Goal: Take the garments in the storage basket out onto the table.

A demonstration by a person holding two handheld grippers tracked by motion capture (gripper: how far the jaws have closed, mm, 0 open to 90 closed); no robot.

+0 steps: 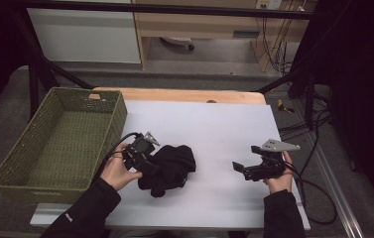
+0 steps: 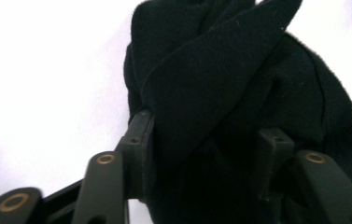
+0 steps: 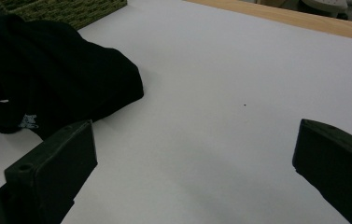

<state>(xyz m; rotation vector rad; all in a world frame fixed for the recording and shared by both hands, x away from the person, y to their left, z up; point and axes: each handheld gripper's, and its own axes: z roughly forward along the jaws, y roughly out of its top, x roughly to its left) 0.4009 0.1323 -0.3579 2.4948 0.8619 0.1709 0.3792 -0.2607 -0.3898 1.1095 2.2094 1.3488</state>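
Lower left of centre on the table (image 1: 224, 129), the left tongs (image 1: 147, 166) pinch the black cloth (image 1: 169, 168); the right tongs (image 1: 241, 168), spread and empty, wait well apart at lower right.

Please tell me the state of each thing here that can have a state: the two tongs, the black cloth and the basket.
Left tongs: jaws on both sides of the cloth.
Right tongs: open, holding nothing.
Black cloth: crumpled on the table, between the left jaws.
Basket: empty, upright.
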